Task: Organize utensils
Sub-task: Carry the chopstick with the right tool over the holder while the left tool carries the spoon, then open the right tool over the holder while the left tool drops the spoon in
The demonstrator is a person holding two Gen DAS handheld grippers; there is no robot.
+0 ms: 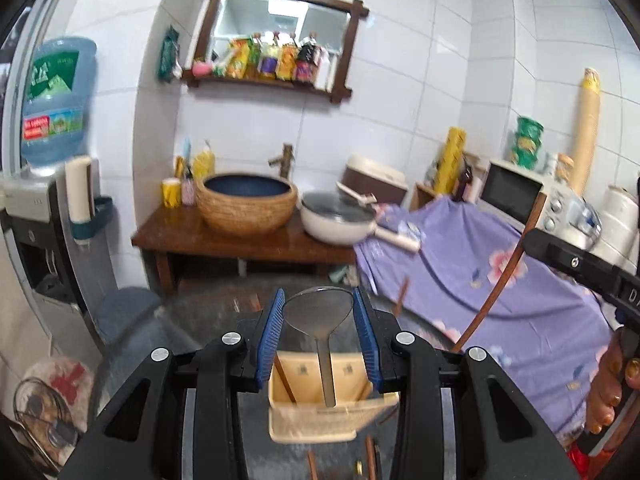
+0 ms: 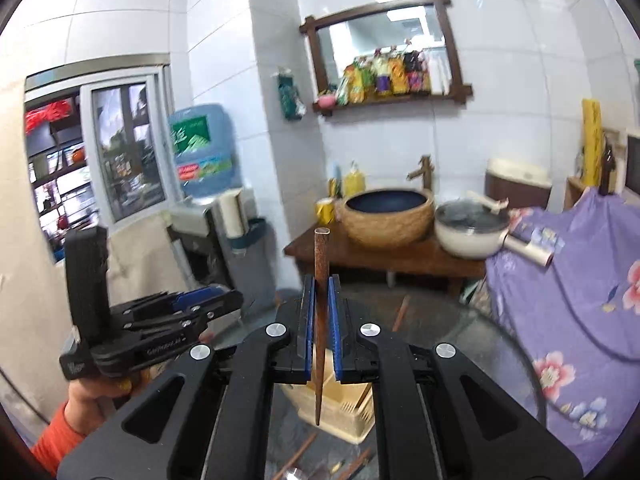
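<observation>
While your left tongs (image 1: 318, 336) clamp spoon (image 1: 319, 312) by bowl and right tongs (image 2: 319, 312) pinch chopstick (image 2: 320, 300) upright above beige holder (image 2: 340, 408) — tip may miss slot, spoon may swivel.

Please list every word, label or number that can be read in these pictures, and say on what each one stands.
"DA": white letters on the body of the right gripper, cut off by the picture edge.
Label of the water bottle: characters too blurred to read.
Print on the left gripper: too blurred to read.
Two marks on the utensil holder: too small to read.
</observation>
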